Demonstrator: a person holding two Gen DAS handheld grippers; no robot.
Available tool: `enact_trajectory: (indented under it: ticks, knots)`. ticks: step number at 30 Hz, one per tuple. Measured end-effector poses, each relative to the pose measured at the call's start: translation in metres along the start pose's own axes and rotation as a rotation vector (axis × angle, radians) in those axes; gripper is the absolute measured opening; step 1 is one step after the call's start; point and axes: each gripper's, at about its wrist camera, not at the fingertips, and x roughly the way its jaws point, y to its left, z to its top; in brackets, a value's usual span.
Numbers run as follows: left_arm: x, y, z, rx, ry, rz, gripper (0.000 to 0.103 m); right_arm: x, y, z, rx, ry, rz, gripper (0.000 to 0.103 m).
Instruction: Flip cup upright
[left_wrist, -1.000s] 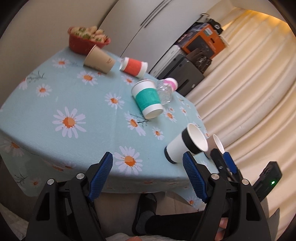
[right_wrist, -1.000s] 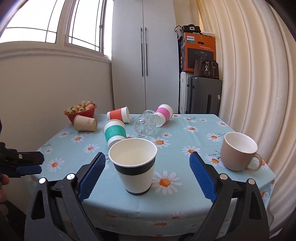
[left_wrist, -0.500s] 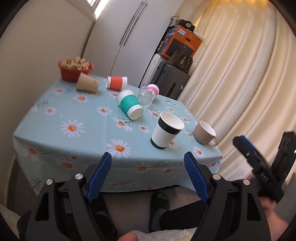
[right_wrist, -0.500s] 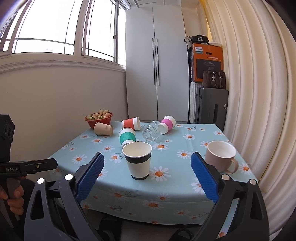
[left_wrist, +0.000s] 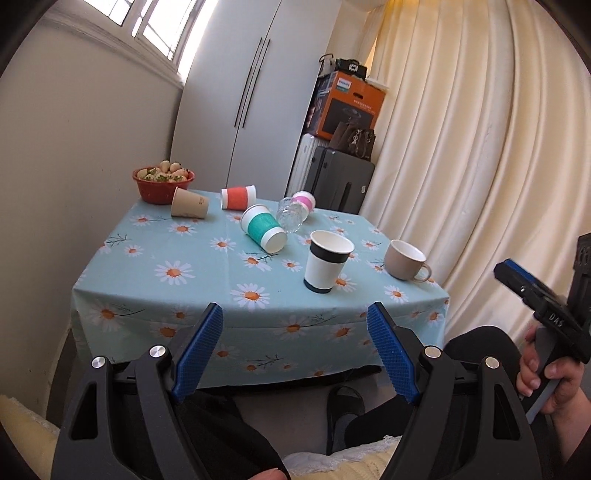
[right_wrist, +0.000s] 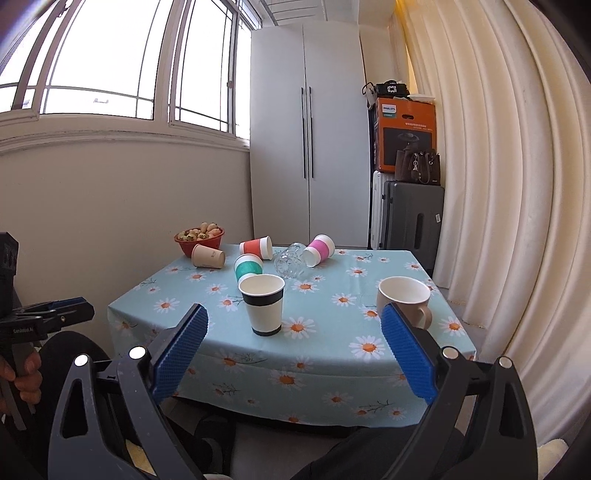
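Standing up on its base, the black-banded cup (right_wrist: 263, 307) sits on the bench (right_wrist: 332, 354) beyond the jaws of the right gripper (right_wrist: 293, 356), a bit left of the middle of the gap. It looks like its flip is done, so nothing needs to hold it. The tan mug (right_wrist: 403, 300) also stands mouth up, partly behind the right jaw.

Going left to right in the left view, the left gripper (left_wrist: 295, 354) has its jaws wide open with nothing between them. It is held back from the bench edge, well apart from every cup. Far beyond the left jaw lie the brown paper cup (left_wrist: 189, 203) and the red-banded cup (left_wrist: 238, 197), both on their sides. Beyond the gap lie the green-banded cup (left_wrist: 263, 233), the clear glass (left_wrist: 291, 218) and the pink-banded cup (left_wrist: 304, 200) (these may be next to flip, I think). The red bowl (left_wrist: 162, 186) sits at the far corner.

The right gripper's jaws are wide open too and hold nothing.

Some things are hard to see. The pink-banded cup is partly hidden behind the glass. The food in the bowl is too small to name. The mug handle is partly behind the right jaw in the right view.
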Motion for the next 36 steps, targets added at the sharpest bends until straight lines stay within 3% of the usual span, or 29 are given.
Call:
enact_trajectory:
  ticks: [5,11,18,36]
  knots:
    - [-0.011,-0.008,-0.006,0.049,-0.022,0.013,0.078,-0.004,0.001,-0.005,-0.012,0.014,-0.007,0.094]
    - [-0.014,-0.017,-0.014,0.107,-0.033,0.081,0.078,0.001,0.0,-0.014,-0.016,0.053,-0.05,0.094]
    - [-0.011,-0.023,-0.016,0.149,-0.033,0.087,0.078,0.005,-0.007,-0.017,0.025,0.084,-0.068,0.094]
    - [-0.006,-0.014,-0.016,0.11,-0.001,0.081,0.078,0.007,-0.003,-0.021,0.015,0.082,-0.079,0.095]
